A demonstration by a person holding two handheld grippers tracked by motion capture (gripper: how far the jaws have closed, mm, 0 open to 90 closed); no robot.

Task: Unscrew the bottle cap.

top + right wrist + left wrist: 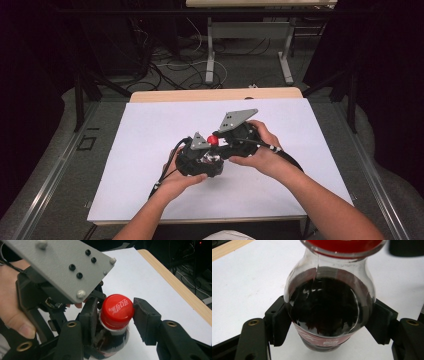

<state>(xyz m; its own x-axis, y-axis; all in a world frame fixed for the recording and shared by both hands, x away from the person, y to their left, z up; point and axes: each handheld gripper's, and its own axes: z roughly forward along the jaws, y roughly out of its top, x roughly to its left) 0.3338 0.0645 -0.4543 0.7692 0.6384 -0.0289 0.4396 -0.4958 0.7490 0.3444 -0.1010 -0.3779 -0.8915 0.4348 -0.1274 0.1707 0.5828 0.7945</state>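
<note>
The left tongs (329,322) were clamped on the belly of a small cola bottle (329,307), one black pad pressed flat against each side of the clear wall, so the bottle stood gripped between them above the white tabletop (244,280). The right tongs (117,315) bracketed the red cap (116,311) at the top of that same bottle: the jaw on the left of the right gripper view lay against the cap's edge, while the other stood at, or a sliver off, the opposite edge, so a firm grip could not be told; the jaws were nearly closed about it. The bottle's long axis ran upright, rising from the left tongs into the right tongs, which came at the cap from the side and above. In the high view both hands met near the middle of the tabletop, the left hand (182,175) low under its gripper and the right hand (260,150) just beside it, the cap (213,140) showing red between the grey plates. The bottle held a dark liquid up to about its shoulder, and the cap was still seated on the neck. The coming move looked like a twist of the cap, turning on the right tongs being centred on it.
</note>
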